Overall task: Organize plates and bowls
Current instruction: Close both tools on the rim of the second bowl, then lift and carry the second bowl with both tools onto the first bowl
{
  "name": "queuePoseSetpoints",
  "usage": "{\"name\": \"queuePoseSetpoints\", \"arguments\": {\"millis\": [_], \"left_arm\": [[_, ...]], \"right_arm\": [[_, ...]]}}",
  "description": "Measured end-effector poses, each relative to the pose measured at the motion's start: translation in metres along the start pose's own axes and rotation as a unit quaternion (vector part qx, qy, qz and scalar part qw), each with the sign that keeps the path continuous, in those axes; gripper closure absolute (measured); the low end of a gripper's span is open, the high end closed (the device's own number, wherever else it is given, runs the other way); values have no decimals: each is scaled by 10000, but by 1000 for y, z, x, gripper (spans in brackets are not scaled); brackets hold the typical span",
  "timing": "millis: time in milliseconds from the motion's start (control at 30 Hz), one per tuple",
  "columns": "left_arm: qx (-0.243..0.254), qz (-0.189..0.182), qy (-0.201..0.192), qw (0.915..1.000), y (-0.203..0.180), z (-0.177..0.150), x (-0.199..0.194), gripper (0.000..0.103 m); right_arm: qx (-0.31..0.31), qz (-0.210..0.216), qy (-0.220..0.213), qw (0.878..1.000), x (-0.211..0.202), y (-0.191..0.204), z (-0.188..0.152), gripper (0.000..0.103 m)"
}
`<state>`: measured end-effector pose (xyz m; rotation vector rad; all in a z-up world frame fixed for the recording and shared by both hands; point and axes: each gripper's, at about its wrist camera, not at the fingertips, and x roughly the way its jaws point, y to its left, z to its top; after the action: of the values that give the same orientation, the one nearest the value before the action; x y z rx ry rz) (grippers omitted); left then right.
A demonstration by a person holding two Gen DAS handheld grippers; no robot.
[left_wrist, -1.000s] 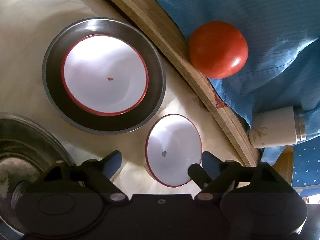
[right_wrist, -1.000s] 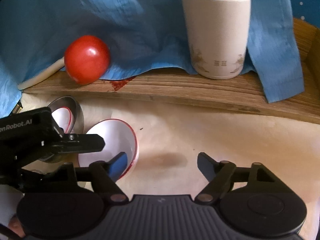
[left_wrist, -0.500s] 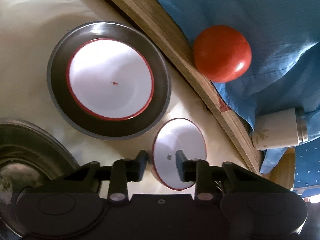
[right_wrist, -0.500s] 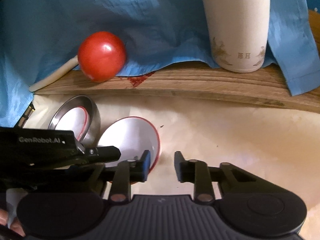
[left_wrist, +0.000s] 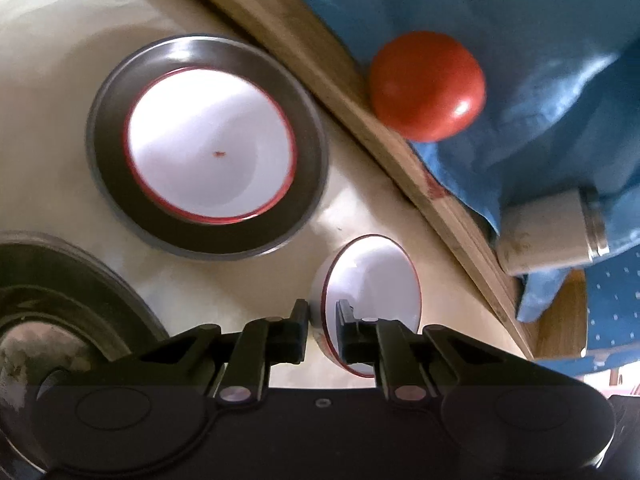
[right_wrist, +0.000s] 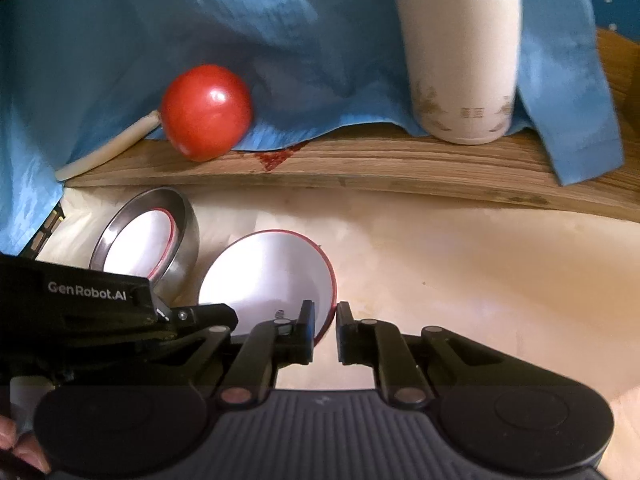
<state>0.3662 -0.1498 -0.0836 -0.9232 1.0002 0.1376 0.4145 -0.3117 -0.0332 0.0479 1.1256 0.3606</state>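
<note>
Nearby, tomato (left_wrist: 427, 86) and flask (right_wrist: 460, 60) flank gripped small bowl (left_wrist: 374, 280).

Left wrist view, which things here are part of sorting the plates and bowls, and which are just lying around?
Part of the job: small red-rimmed bowl gripped by left gripper; second red-rimmed bowl nested in metal plate; another metal dish.

Lying about: tomato, thermos, blue cloth.

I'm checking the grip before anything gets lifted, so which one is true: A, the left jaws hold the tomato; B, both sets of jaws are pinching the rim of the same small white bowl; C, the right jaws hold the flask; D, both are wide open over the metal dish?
B: the left gripper straddles the rim of the small white bowl, and the right gripper pinches its rim too.
</note>
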Motion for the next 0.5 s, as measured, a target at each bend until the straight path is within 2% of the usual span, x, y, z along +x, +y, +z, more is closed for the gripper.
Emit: {"name": "queuePoseSetpoints", "arguments": {"millis": [300, 500], "left_arm": [[745, -289, -140, 9967, -23, -4, -14, 90], [1032, -368, -252, 9937, -23, -1, -29, 91]], "right_arm": [[287, -163, -387, 9987, -26, -2, -3, 91], [372, -192, -555, 9976, -37, 6, -5, 91]]}}
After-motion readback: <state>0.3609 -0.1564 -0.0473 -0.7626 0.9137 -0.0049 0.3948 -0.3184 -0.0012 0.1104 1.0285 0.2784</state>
